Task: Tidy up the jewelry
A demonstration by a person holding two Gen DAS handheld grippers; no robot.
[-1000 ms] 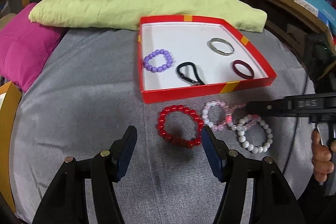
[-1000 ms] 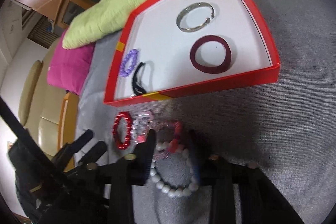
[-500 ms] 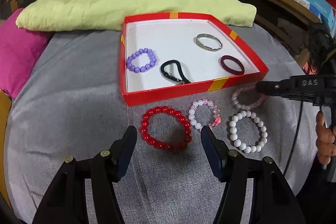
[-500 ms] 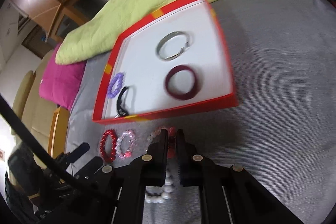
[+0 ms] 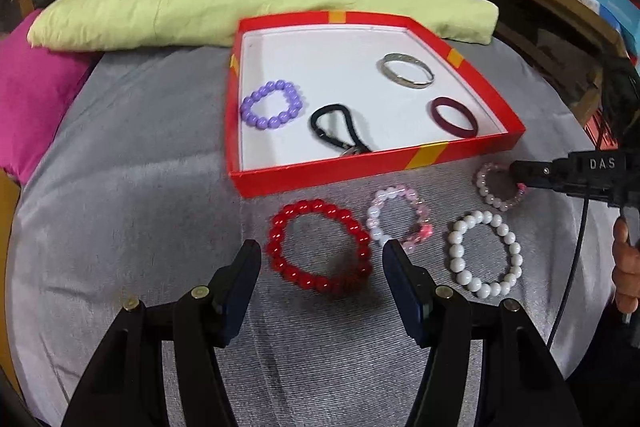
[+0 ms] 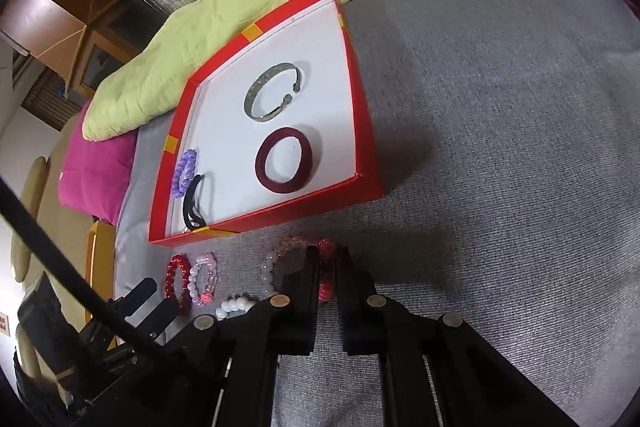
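A red box [image 5: 420, 159] with a white floor sits on the grey cloth [image 5: 132, 211], its far edge close against a pale green cushion [image 5: 240, 3] and its near wall running left to right just beyond a row of loose bracelets. Inside it lie a purple bead bracelet [image 5: 271, 104] at the left, a black hair tie [image 5: 336, 131] near the middle against the near wall, a silver bangle [image 5: 407, 71] toward the far right and a dark maroon band [image 5: 455, 117] at the near right corner; the white floor between them is bare. On the cloth, near the box's front wall, lie a red bead bracelet [image 5: 318, 245], a pale pink bead bracelet [image 5: 400, 219] just right of it, a white bead bracelet [image 5: 484, 253] further right, and a dusky pink bracelet [image 5: 498, 187] at the far right, closest to the box's right corner. The left gripper [image 5: 320, 287] hangs above the near edge of the red bracelet with its jaws well apart and nothing between them. The right gripper [image 6: 328, 279] has its jaws drawn nearly together, pinching the right-hand side of the dusky pink bracelet, whose beads show in the narrow slot between its fingers [image 6: 304, 275]. To the right of the box and of that gripper the grey cloth is wide and open; to the left a magenta cushion [image 5: 36, 95] borders the cloth.
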